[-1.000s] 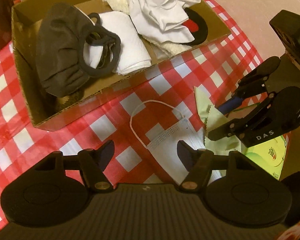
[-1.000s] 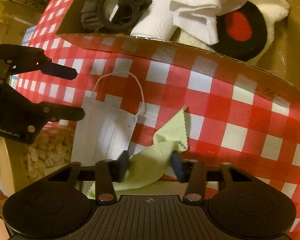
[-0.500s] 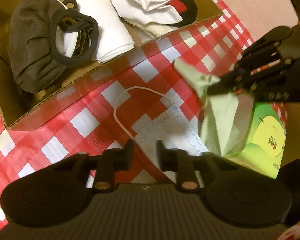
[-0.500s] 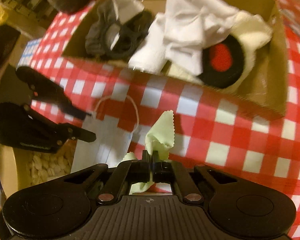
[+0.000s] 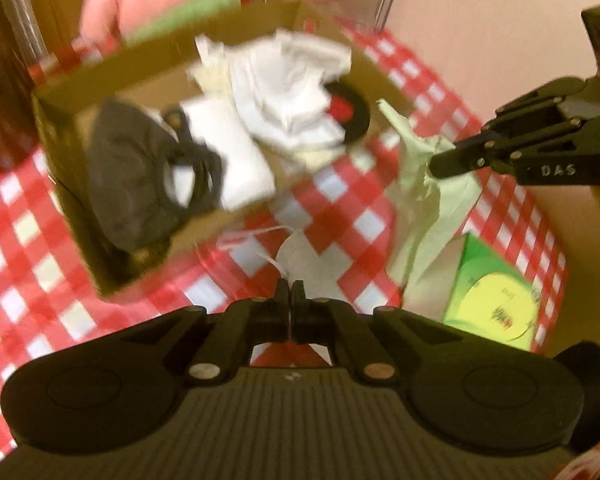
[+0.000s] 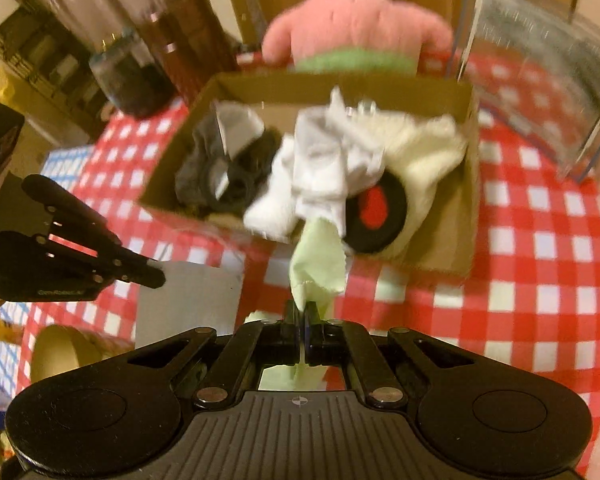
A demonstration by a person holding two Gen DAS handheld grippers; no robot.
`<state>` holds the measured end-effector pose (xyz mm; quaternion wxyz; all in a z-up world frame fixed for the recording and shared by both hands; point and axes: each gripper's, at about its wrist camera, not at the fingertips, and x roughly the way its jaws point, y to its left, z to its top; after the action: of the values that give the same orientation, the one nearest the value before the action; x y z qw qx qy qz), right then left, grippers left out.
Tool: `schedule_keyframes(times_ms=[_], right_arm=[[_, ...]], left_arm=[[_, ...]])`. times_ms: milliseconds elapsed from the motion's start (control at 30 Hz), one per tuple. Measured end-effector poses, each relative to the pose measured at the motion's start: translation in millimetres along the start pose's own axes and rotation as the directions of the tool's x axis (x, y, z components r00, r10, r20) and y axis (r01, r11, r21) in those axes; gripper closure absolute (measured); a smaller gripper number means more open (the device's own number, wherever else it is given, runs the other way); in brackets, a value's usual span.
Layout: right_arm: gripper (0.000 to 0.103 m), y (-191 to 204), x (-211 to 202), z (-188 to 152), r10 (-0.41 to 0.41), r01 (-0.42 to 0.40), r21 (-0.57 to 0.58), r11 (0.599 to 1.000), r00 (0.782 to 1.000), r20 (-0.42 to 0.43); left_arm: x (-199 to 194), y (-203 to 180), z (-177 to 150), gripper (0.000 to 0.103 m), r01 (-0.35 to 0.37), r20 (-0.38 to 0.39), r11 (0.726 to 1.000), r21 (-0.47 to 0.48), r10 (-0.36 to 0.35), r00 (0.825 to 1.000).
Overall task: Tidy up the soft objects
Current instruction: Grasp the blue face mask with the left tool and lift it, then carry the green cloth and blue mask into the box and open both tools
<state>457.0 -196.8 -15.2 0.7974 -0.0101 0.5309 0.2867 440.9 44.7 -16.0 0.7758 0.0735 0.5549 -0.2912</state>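
Two grippers work above the checked cloth: the right gripper (image 6: 302, 307) pinches a green cloth (image 6: 318, 258) before the box (image 6: 470, 184); the left gripper (image 5: 289, 289) clamps a face mask (image 5: 304, 256).

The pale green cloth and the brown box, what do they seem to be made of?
The pale green cloth looks like thin matte microfibre: it hangs limp in soft folds, with a zigzag-cut edge. The brown box looks like plain corrugated cardboard: dull, stiff, straight walls, though blur hides any fluting.
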Motion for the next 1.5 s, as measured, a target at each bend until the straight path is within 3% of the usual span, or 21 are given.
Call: schedule_keyframes(times_ms=[167,333,567,767,900,1333,1500], right_arm=[[0.101,10.3,-33.2,7.8,-0.018,0.019,-0.012,1.0,0.996,0.088],[0.101,19.7,-59.1,14.4,-0.033,0.037,-0.022,0.999,0.985,0.171],[0.101,25.3,-79.7,35.9,-0.044,0.056,-0.034,0.998,0.954,0.295],[0.101,19.0,-80.9,55.4,-0.061,0.079,-0.03,0.996,0.919,0.389],[0.101,8.4,-72.8,61.5,-0.068,0.079,-0.009,0.997,0.905,0.419],[0.101,-37.8,-20.9,48.7,-0.124,0.103,0.075,0.992,0.913,0.388],[0.101,-45.9,-1.6,44.5,-0.141,0.113,0.097,0.989,0.921,0.364]], left_arm=[[-45.3,-9.5,13.3,0.103,-0.075,0.092,0.997,0.014,0.073,0.993],[-83.9,-12.9,30.8,0.103,-0.143,0.191,0.99,-0.017,0.143,0.971],[-122.6,-17.8,65.2,0.103,-0.247,0.314,0.968,-0.043,0.248,0.916],[-127.3,-15.2,89.9,0.103,-0.3,0.404,0.951,-0.081,0.306,0.862],[-114.9,-12.2,99.2,0.103,-0.292,0.434,0.952,-0.091,0.302,0.849],[-2.7,0.1,94.5,0.103,-0.243,0.308,0.968,-0.059,0.25,0.918],[23.4,8.5,90.2,0.103,-0.251,0.258,0.966,-0.062,0.258,0.931]])
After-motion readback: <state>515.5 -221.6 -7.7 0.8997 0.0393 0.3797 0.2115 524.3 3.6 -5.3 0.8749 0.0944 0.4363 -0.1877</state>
